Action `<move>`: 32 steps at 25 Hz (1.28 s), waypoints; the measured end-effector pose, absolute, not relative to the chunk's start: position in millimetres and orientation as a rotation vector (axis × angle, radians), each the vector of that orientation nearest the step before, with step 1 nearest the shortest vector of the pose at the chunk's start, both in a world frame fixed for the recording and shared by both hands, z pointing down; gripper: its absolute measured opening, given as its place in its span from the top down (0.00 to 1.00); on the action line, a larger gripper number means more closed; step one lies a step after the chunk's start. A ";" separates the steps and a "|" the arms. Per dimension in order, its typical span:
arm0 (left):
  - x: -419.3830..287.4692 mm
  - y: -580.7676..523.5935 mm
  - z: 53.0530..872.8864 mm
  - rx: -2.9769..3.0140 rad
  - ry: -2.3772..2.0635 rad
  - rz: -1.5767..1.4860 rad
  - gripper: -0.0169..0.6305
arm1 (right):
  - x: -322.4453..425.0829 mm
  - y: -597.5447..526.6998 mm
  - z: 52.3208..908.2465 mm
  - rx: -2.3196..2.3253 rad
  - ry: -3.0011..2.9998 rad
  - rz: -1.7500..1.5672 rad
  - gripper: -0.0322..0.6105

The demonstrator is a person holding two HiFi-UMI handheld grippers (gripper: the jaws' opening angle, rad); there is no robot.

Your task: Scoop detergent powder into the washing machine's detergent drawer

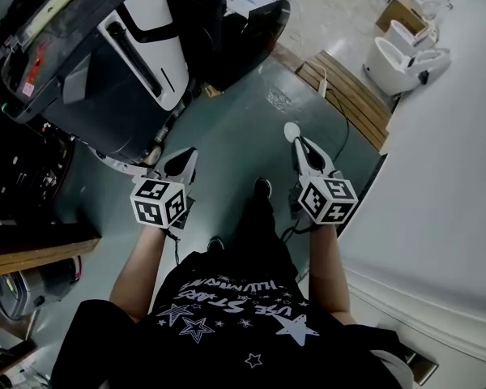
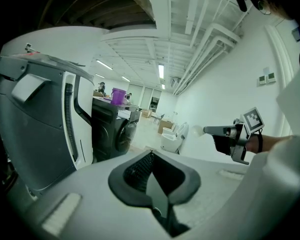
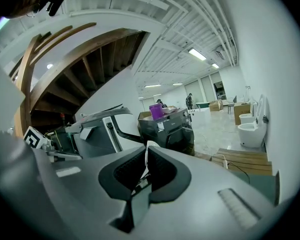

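The grey and white washing machine (image 1: 121,63) stands at the upper left of the head view, also visible in the left gripper view (image 2: 40,124) and the right gripper view (image 3: 100,131). I cannot make out its detergent drawer or any powder. My right gripper (image 1: 298,142) is shut on the handle of a white scoop (image 1: 291,130), whose white edge (image 3: 148,151) shows between the dark pads. My left gripper (image 1: 191,154) is shut with nothing in it, held level beside the right one, just short of the machine. From the left gripper view, the scoop's round bowl (image 2: 196,130) points toward the machine.
A darker machine (image 1: 243,14) stands beyond, with a purple container (image 3: 155,111) on top. A wooden pallet (image 1: 348,96) with a cable lies to the right on the floor. White toilets (image 1: 405,55) sit at the far right. My feet (image 1: 262,188) are on the grey floor.
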State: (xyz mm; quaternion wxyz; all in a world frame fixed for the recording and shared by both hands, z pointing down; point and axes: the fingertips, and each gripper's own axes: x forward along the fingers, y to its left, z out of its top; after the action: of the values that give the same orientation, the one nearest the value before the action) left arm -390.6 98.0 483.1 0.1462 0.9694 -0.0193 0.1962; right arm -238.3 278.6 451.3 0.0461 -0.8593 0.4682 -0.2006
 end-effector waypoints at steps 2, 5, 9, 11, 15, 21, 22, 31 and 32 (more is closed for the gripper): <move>-366.6 92.8 480.8 2.803 -0.071 0.571 0.97 | -214.9 272.9 449.0 -2.619 1.451 -0.601 0.89; -323.2 85.9 477.7 2.810 -0.093 0.585 0.97 | -170.3 262.1 445.8 -2.605 1.475 -0.592 0.89; -261.0 77.2 474.6 2.813 -0.127 0.594 0.97 | -104.0 243.1 441.3 -2.552 1.518 -0.581 0.89; -228.6 72.5 469.5 2.815 -0.153 0.586 0.97 | -71.3 234.6 436.6 -2.526 1.542 -0.577 0.89; -169.8 67.7 457.4 2.830 -0.183 0.558 0.97 | -16.0 220.6 428.6 -2.496 1.612 -0.569 0.89; -117.2 60.1 455.3 2.816 -0.259 0.547 0.97 | 40.8 202.5 427.9 -2.465 1.705 -0.576 0.89; -112.6 58.3 455.9 2.809 -0.276 0.549 0.97 | 47.4 199.4 428.1 -2.459 1.717 -0.580 0.89; -90.3 14.0 465.5 2.788 -0.378 0.549 0.97 | 84.9 139.0 435.4 -2.391 1.830 -0.598 0.89; -85.6 4.4 464.9 2.788 -0.391 0.539 0.97 | 90.9 129.7 434.7 -2.391 1.834 -0.595 0.89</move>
State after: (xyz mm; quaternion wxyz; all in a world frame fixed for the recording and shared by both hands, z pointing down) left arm -85.6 4.4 464.9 0.1373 0.9635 -0.1351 0.1862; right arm 90.9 129.7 434.7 0.0351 -0.7779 0.5967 -0.1937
